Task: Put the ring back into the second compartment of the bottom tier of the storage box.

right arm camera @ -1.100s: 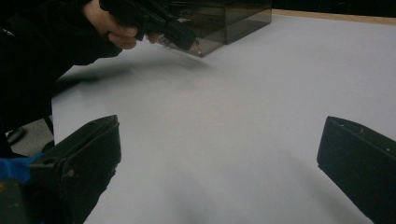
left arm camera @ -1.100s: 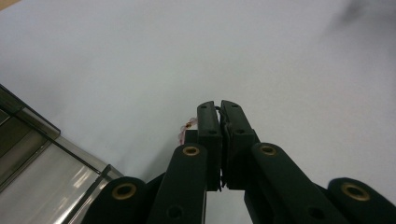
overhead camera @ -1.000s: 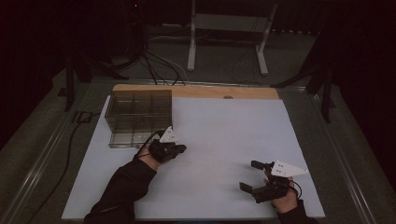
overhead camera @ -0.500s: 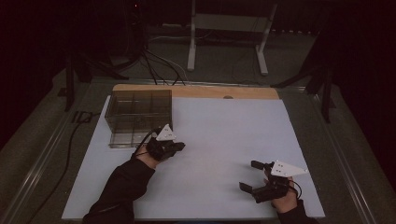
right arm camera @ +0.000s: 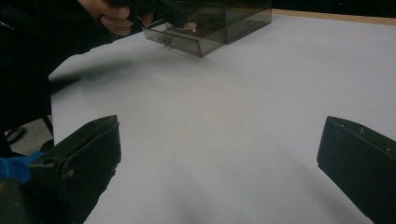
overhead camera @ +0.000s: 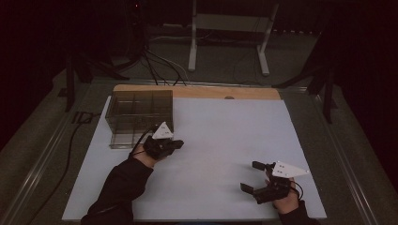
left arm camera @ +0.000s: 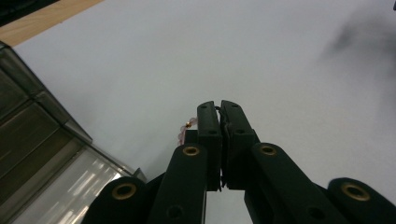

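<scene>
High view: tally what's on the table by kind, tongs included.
Tongs: 2, left tongs and right tongs
Smoked clear organizer box: 1
Beaded string pinched in the left tongs: 1
White mat: 1
Total: 5

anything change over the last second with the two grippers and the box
Almost nothing. The left gripper, shut on a small beaded string, has shifted very slightly beside the smoky clear box, with no clear direction. Nothing was picked up or let go. The right gripper stays open over the bare white table, and the box has not moved.
</scene>
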### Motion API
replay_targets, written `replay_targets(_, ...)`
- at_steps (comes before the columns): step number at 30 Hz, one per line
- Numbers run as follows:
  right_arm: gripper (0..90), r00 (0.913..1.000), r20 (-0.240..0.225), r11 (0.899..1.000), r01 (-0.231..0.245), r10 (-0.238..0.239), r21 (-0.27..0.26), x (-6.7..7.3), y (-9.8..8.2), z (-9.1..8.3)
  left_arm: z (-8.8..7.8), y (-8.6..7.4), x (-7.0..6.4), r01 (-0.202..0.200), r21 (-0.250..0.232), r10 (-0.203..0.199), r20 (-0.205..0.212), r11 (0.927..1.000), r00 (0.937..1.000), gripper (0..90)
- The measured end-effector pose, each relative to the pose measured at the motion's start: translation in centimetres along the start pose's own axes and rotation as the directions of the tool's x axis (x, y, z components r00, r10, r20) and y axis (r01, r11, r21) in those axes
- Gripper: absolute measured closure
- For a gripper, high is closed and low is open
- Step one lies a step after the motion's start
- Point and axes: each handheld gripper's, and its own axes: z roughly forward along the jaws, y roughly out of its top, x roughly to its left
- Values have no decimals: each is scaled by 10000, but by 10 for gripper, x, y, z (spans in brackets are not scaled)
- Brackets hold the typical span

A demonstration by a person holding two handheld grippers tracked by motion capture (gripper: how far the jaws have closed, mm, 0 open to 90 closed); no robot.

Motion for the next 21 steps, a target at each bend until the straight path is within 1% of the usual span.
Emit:
replay_targets(3,0,10000,-2,10000,6,-6,-36,0,0,-1,-3,0,2,20,-46,-20,-31,10000,10000,894)
replay_targets(5,0,10000,-13,10000,-21,21,-4,0,0,0,-5,0,5,193,-161,-193,-15,9997,9998,894)
replay_targets(10,0,10000,-28,10000,-7,7,-11,0,0,0,-9,0,6,192,-172,-195,-170,9997,9997,894)
replay_targets(11,0,10000,-27,10000,-21,21,-2,0,0,0,-9,0,7,226,-193,-229,-142,9996,9996,894)
replay_targets(15,0,10000,-46,10000,-13,13,-29,0,0,-1,-10,0,6,134,-157,-138,-251,9998,9996,894)
replay_targets(16,0,10000,-25,10000,-40,40,-6,0,0,0,-11,0,6,134,-161,-139,-318,9998,9994,894)
replay_targets(21,0,10000,-32,10000,-44,44,5,0,0,0,-14,0,9,197,-248,-206,-377,9995,9991,894)
